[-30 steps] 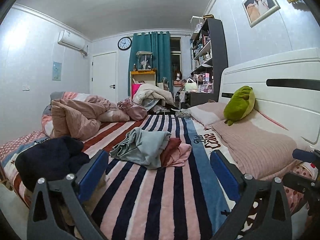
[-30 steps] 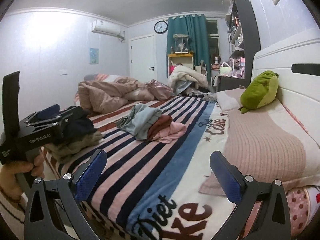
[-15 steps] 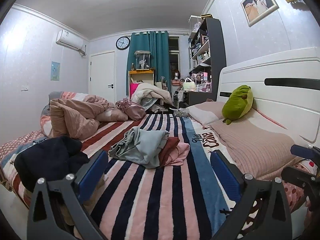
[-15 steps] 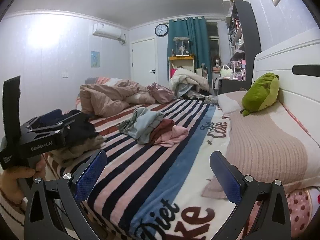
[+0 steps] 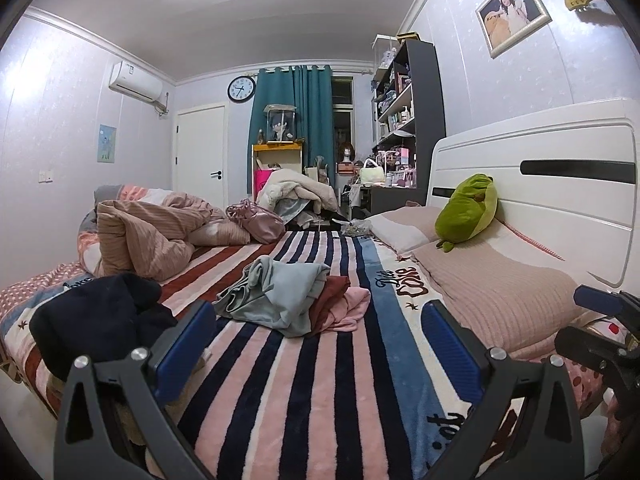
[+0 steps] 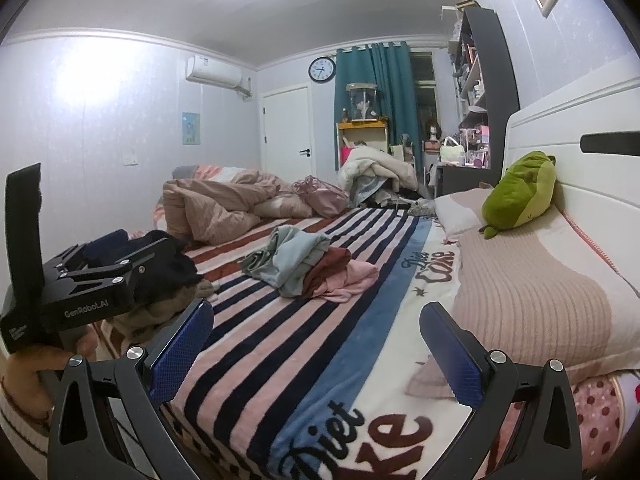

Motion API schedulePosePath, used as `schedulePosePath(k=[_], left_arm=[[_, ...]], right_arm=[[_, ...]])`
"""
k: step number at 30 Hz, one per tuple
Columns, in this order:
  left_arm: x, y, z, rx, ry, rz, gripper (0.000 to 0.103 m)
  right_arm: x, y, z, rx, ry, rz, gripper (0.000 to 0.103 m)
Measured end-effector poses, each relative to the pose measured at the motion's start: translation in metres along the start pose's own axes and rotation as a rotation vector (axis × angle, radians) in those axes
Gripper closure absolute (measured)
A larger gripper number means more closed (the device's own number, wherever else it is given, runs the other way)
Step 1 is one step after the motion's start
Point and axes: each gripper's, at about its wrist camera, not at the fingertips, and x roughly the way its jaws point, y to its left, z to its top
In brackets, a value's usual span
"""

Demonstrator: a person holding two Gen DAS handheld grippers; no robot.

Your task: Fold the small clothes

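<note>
Nearing the clothes heaped mid-bed, both cameras show the pile slightly larger than a second ago. Left claw and right claw stay spread, empty; folding not yet begun.

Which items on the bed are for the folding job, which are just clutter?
Job:
grey-blue garment
maroon garment
pink garment
left claw, right claw, both open

Lying about:
green plush
pillow
quilt
dark clothes heap
</note>
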Motion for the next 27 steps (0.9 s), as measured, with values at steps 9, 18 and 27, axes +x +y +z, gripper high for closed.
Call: schedulePosePath(k=[9, 18, 27], left_arm=[[-0.007, -0.002, 0.0, -0.004, -0.006, -0.003, 0.001], [-0.011, -0.003, 0.002, 0.0, -0.012, 0.002, 0.001], [-0.014, -0.004, 0.0, 0.01, -0.014, 0.026, 0.001]], right_arm=[[-0.008, 0.001, 0.001, 0.021, -0.009, 0.0, 0.0], [-0.013, 0.002, 0.003, 0.018, -0.017, -0.008, 0.0], [-0.019, 0.003, 0.005, -0.002, -0.02, -0.026, 0.0]])
